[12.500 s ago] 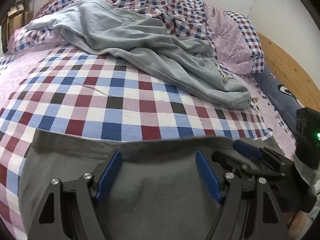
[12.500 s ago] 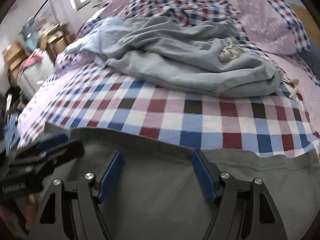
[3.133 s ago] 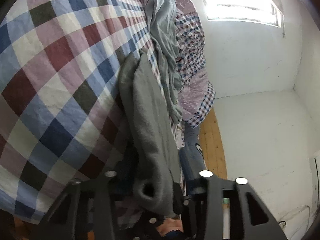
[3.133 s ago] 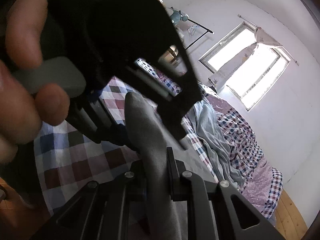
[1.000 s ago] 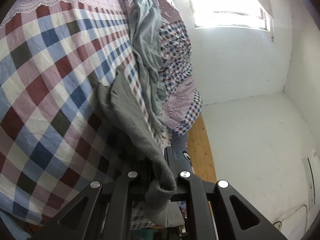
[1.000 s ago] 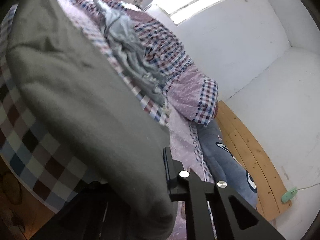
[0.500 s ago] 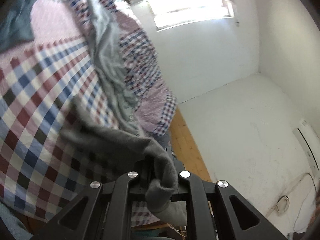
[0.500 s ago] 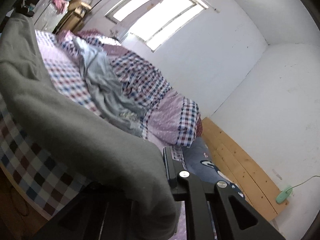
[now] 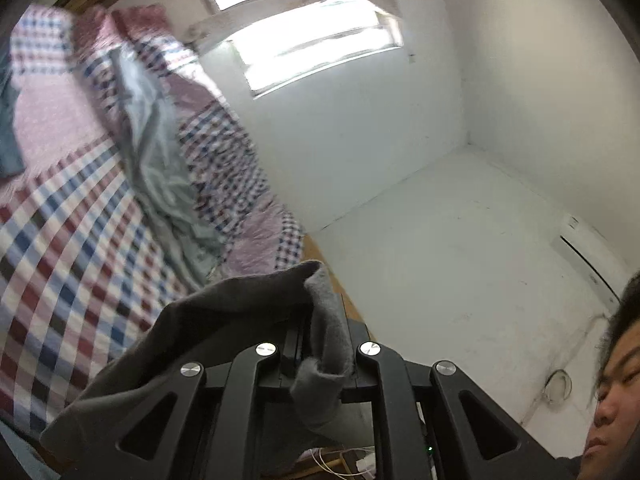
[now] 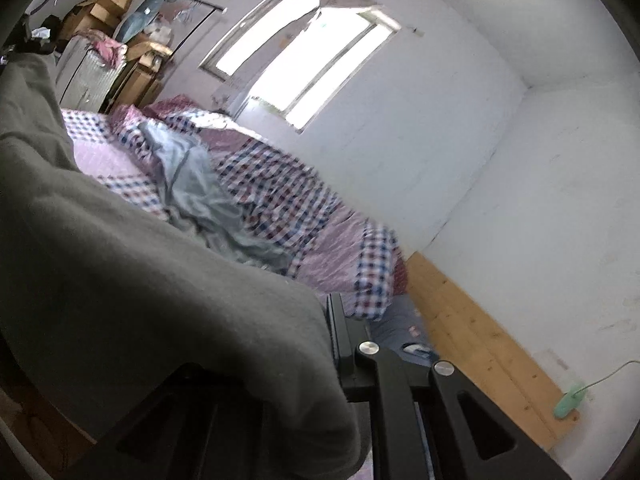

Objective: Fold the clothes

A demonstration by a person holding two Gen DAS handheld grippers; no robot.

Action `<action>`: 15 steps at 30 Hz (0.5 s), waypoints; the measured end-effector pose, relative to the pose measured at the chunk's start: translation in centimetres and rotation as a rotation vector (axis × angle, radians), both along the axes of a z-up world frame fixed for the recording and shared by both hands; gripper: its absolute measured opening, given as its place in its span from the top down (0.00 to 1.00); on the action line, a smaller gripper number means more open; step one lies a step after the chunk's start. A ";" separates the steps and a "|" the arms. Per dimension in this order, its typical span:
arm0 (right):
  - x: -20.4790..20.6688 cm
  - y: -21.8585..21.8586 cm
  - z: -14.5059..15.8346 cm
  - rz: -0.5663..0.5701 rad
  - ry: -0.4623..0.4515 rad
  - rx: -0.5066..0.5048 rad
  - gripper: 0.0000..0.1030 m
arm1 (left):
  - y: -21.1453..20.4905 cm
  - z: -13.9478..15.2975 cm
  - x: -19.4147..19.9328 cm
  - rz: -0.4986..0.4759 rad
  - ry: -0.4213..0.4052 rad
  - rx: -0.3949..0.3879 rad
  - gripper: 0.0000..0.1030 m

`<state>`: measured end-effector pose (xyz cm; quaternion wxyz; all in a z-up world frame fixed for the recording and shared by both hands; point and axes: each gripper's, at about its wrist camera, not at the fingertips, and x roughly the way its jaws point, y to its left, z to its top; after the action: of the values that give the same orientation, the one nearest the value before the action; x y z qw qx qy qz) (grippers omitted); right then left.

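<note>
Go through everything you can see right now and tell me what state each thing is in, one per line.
Left hand-held gripper: shut on grey garment.
Right hand-held gripper: shut on grey garment.
Grey garment: lifted, draped over both grippers.
Light blue garment: crumpled, unfolded on bed.
Checked bedspread: spread, rumpled near pillows.

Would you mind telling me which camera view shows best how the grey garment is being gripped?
The left wrist view: there the grey garment is visibly pinched as a narrow fold in the left gripper. In the right wrist view the same cloth drapes over the right gripper, hiding one finger and the contact.
</note>
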<state>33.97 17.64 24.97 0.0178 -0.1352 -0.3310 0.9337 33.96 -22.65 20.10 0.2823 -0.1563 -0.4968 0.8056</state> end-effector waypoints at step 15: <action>-15.4 -0.2 -7.0 0.015 -0.293 -0.038 0.90 | -1.7 -8.0 -13.8 0.084 -0.260 0.023 0.91</action>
<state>18.62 17.42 17.96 -0.0401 -0.2679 -0.3134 0.9102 20.21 -24.31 12.09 0.1835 -0.2352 -0.5443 0.7841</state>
